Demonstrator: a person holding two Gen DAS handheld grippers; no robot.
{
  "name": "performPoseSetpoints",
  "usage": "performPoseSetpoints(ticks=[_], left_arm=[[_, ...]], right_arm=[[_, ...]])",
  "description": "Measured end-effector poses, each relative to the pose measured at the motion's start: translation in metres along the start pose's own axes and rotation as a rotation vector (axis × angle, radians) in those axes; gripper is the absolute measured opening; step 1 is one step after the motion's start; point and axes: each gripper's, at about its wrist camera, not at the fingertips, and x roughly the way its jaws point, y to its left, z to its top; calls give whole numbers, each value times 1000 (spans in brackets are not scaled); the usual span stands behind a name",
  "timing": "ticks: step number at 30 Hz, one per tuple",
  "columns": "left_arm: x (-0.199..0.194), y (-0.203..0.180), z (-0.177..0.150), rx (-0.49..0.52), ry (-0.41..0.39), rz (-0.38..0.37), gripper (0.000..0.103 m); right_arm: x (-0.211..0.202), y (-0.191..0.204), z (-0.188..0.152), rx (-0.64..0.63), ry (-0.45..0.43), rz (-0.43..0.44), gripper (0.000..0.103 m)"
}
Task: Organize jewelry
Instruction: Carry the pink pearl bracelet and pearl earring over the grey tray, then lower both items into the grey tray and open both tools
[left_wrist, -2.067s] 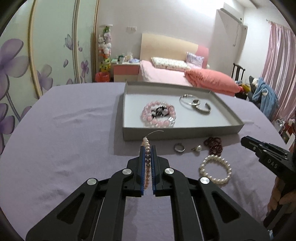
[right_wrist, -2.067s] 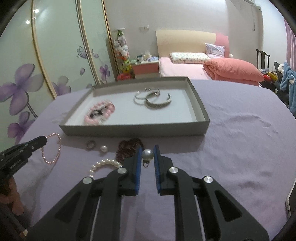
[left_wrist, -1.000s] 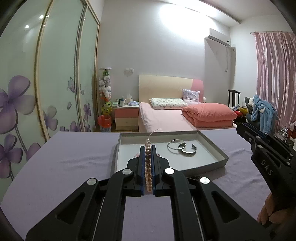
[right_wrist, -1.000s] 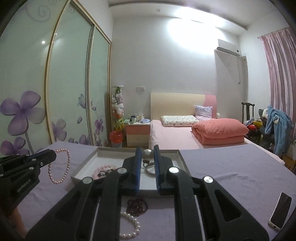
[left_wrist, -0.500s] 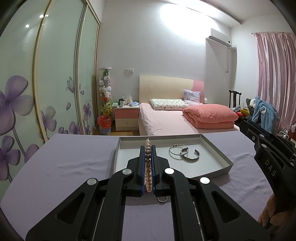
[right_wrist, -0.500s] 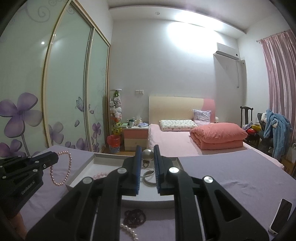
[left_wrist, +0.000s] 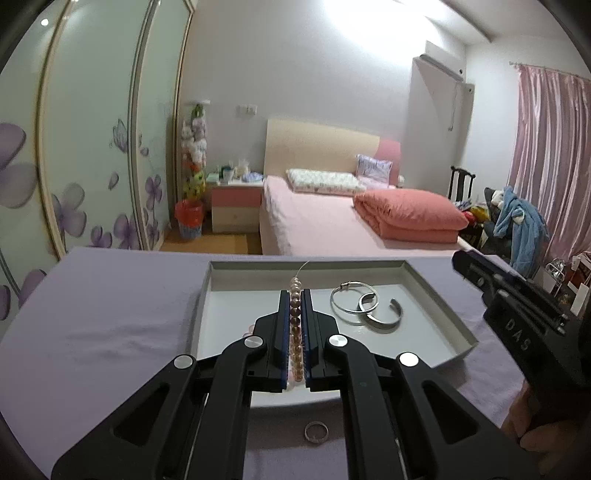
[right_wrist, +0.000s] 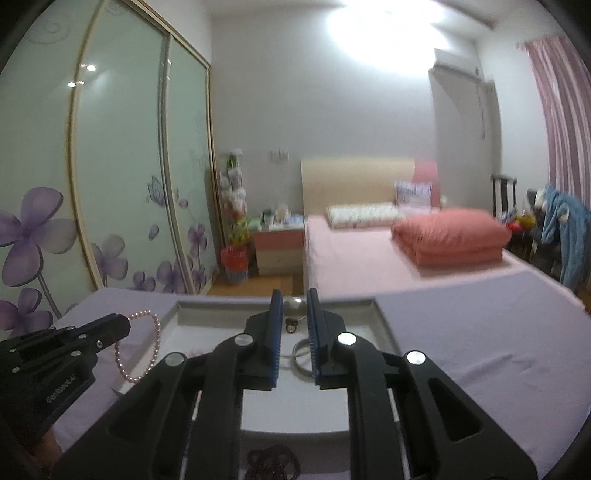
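My left gripper (left_wrist: 295, 295) is shut on a pink pearl bracelet (left_wrist: 295, 325) and holds it above the near left part of the grey tray (left_wrist: 439, 295). In the right wrist view the bracelet (right_wrist: 142, 347) hangs from the left gripper (right_wrist: 123, 325). My right gripper (right_wrist: 294, 299) is shut on a pearl earring (right_wrist: 294, 309) above the tray (right_wrist: 384, 325). Silver hoops and a cuff (left_wrist: 364, 306) lie in the tray. The right gripper (left_wrist: 458, 260) shows at the right edge of the left wrist view.
A silver ring (left_wrist: 316, 432) lies on the purple cloth (left_wrist: 96, 314) in front of the tray. A dark red bead bracelet (right_wrist: 271, 463) lies near the tray's front edge. A bed (left_wrist: 332, 221) and wardrobe stand beyond the table.
Both grippers have lifted their pieces off the cloth and carried them forward over the tray, then dipped lower toward it.
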Motion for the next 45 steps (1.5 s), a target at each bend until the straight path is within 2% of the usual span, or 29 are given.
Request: performPoseSetpoints(ticks=[7,14,15,16,18,24,30,32,34,35,42,45], left_arm=[[37,-3,-6,-5,87,0,6],[56,-2,-6,-18,128,-2,7],[58,0,-5,-29,137,-8,7],[59,3,-5,-40,144,-12,7],[59,8,-4,-65,156,-27,7],[52,28,0,-135,169,-61,7],[33,37,-3,-148,166,-54,7],[24,40,-7,-143,169,-47,12],[11,42,-15,-135,171,-31,30],[6,44,-16,-132,172,-23,33],[-22,50,-43,-80,216,15,37],[-24,49,-51,-52,237,25,37]], right_arm=[[64,-7,-12,43,182,30,14],[95,-2,-17,47,259,46,15],[96,-1,-17,44,261,45,18],[96,-2,-16,44,261,44,33],[93,-5,-17,54,248,42,43],[81,-20,-20,84,259,36,43],[54,-22,-26,71,262,48,43],[41,-22,-31,56,275,61,43],[27,-21,-38,39,295,76,43],[21,-20,-41,32,309,87,43],[-9,-5,-81,-50,461,157,41],[-16,3,-95,-84,503,176,35]])
